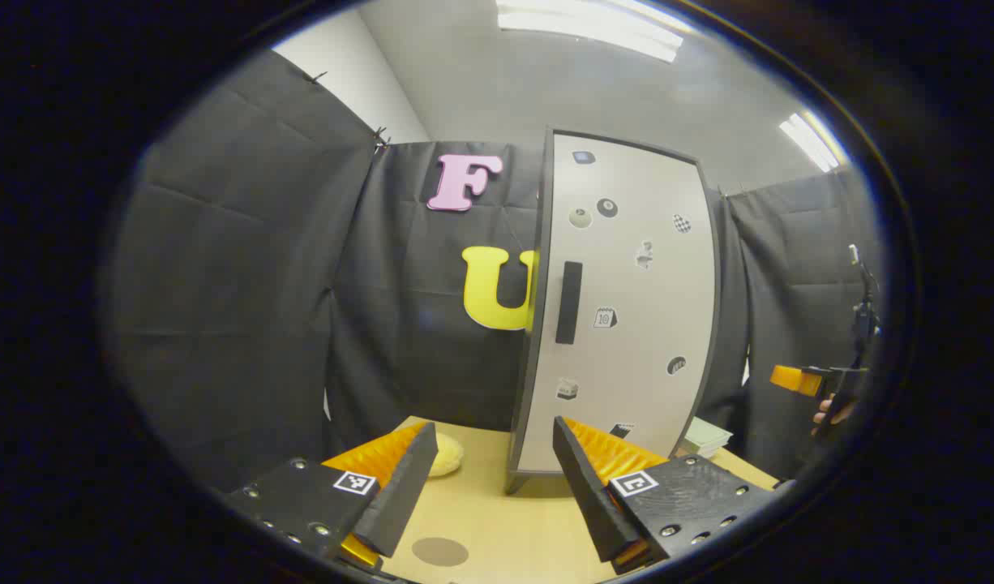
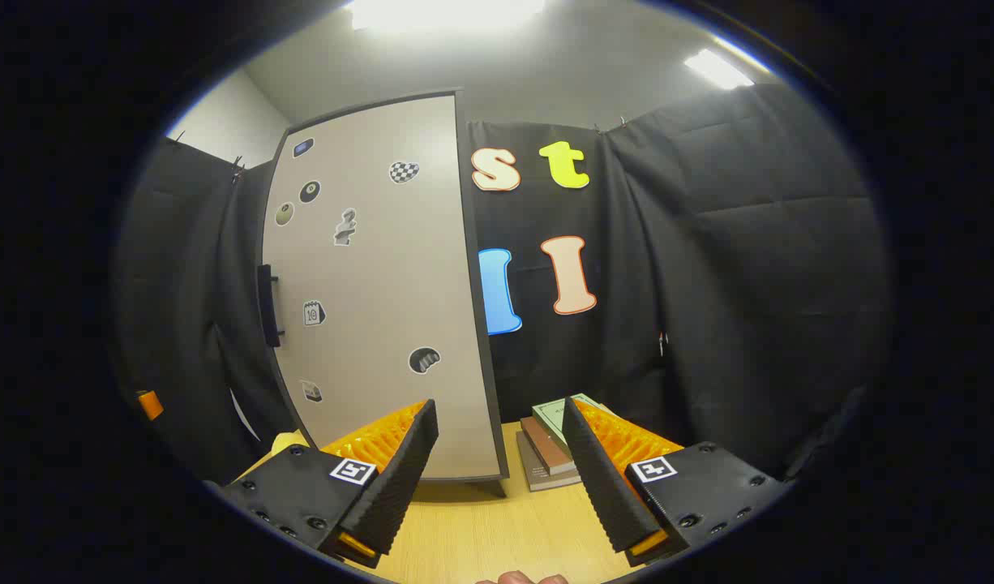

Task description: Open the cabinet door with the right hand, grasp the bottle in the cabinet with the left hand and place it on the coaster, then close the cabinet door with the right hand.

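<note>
While the cabinet door (image 2: 375, 284) is standing shut at the table's far side, you are holding the right gripper (image 2: 497, 474) wide and empty; its rigid handle (image 2: 267, 305), probably light-swinging, is awaiting your grip.

Recording booth: black cloth walls (image 2: 732, 243), ceiling strip lights (image 1: 594, 24), wooden table (image 1: 505, 527), stickered cabinet (image 2: 383, 284).

Closed cabinet door (image 2: 383, 284) ahead, books (image 2: 555, 442) beside.

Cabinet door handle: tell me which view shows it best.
The left gripper view: the handle faces the camera, a dark vertical bar on the closed cabinet door. In the right gripper view it sits edge-on at the door's left side.
</note>
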Available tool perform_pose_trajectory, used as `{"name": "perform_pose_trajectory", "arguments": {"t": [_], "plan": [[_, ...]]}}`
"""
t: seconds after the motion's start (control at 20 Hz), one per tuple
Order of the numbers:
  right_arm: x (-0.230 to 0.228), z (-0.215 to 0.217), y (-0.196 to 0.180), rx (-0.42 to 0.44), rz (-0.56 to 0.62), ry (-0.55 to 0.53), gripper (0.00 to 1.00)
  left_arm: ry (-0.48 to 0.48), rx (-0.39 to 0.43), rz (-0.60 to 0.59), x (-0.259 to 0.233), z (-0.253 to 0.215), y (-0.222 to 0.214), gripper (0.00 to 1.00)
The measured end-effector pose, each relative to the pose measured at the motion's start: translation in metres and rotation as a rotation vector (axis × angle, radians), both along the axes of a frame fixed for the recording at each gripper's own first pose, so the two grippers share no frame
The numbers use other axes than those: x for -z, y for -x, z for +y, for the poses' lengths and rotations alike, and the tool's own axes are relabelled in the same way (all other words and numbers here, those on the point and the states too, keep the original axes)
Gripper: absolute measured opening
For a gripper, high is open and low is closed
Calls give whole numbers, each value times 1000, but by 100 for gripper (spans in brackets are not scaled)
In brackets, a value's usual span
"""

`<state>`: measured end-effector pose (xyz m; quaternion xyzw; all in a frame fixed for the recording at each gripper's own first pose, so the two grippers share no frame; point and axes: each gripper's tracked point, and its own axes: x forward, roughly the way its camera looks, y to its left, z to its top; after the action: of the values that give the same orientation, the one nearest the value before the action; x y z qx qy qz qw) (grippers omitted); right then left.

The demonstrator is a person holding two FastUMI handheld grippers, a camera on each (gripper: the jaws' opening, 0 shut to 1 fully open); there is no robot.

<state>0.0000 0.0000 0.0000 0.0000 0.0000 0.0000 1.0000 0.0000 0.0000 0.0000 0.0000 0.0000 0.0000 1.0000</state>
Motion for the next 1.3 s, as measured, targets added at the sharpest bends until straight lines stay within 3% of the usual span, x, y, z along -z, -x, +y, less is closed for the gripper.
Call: {"name": "perform_pose_trajectory", "arguments": {"t": [0.3, 0.45, 0.8, 1.3], "plan": [[5, 4, -1, -36, 22, 36, 98, 51, -10, 19, 14, -10, 11, 89], [-8, 3, 3, -36, -25, -13, 98, 34, -13, 18, 12, -7, 9, 86], [1, -16, 5, 15, 2, 22, 98, -5, 17, 21, 20, -22, 9, 86], [1, 21, -21, -53, 80, 30, 98, -23, 28, 54, 43, -24, 14, 86]]}}
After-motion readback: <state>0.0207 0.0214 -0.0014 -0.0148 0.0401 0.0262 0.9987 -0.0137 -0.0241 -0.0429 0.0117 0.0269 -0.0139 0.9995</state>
